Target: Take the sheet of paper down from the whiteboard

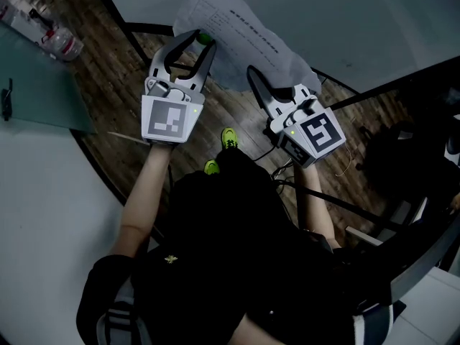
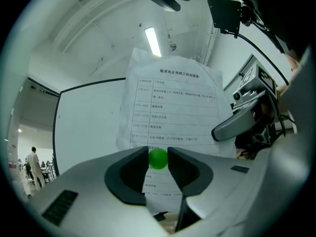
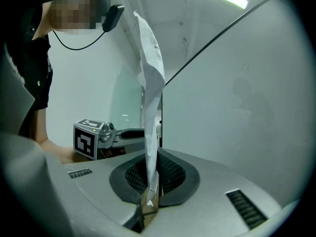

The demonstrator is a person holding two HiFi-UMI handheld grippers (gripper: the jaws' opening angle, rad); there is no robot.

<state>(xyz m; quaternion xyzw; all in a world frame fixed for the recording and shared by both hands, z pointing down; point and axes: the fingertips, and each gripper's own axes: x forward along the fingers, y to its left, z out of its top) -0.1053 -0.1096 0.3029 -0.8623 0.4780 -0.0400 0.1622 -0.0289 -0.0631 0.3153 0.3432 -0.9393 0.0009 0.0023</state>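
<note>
The printed sheet of paper (image 1: 231,40) hangs crumpled in front of the whiteboard (image 1: 338,9). My left gripper (image 1: 200,42) is shut on a small green ball-shaped magnet (image 1: 205,39), held level just before the sheet's face. In the left gripper view the magnet (image 2: 158,158) sits pinched between the jaw tips (image 2: 158,152), with the paper (image 2: 173,102) behind it. My right gripper (image 1: 254,75) is shut on the sheet's lower right edge. In the right gripper view the paper (image 3: 151,98) stands edge-on, rising out of the closed jaws (image 3: 149,181) beside the whiteboard (image 3: 237,112).
A greenish table (image 1: 36,85) with a plastic bottle (image 1: 62,44) stands at the left. The whiteboard's black stand legs (image 1: 359,95) and cables cross the wooden floor (image 1: 115,77). My green shoes (image 1: 228,137) are below the grippers. A distant person (image 2: 33,163) stands far left.
</note>
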